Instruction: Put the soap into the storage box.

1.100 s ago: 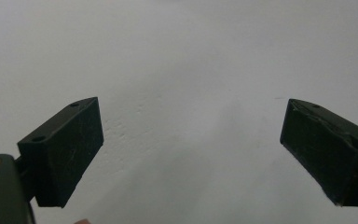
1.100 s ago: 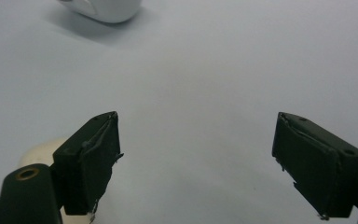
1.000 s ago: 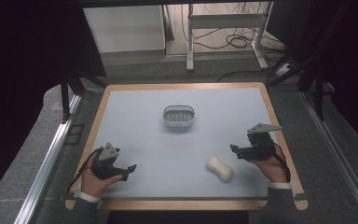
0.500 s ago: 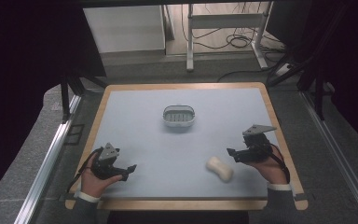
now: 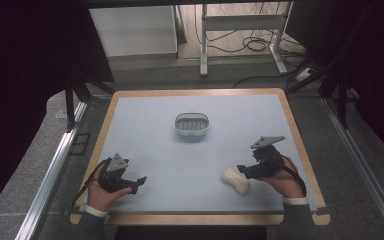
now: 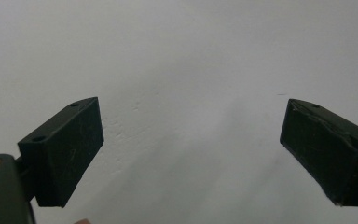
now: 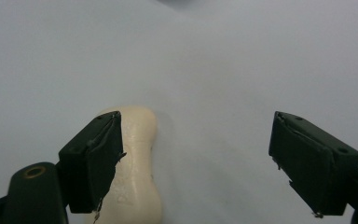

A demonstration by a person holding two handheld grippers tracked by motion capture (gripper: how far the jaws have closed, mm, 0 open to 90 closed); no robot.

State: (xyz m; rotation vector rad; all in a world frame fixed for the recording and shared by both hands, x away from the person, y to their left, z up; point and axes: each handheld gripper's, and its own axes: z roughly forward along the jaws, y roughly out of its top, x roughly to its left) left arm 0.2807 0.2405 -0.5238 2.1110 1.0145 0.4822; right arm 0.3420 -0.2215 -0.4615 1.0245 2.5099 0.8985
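Soap (image 5: 235,181), a cream-coloured bar pinched at the waist, lies flat on the pale blue worktop (image 5: 160,130) near its front right, well apart from the dish (image 5: 191,124) that stands alone near the middle of the worktop. That dish is a small oval container, pale grey, with a ribbed or slotted floor; as far as the high view lets one tell, it holds nothing, though the detail inside is too small to be sure. The right tool (image 5: 242,170) rests low just beside the bar, in the person's right hand (image 5: 281,177), pointing toward the soap from the right. In the right gripper view the right tool (image 7: 193,163) has its jaws spread wide and has just been closing a little; the soap (image 7: 135,172) sits beside and partly behind the left-hand jaw in that view, more outside the gap than within it, and the far jaw stands well clear of it, so nothing is gripped. The left tool (image 5: 139,181) lies at the front left of the worktop in the left hand (image 5: 102,192), far from both soap and dish. In the left gripper view the left tool (image 6: 191,154) is open, with bare worktop between its jaws.
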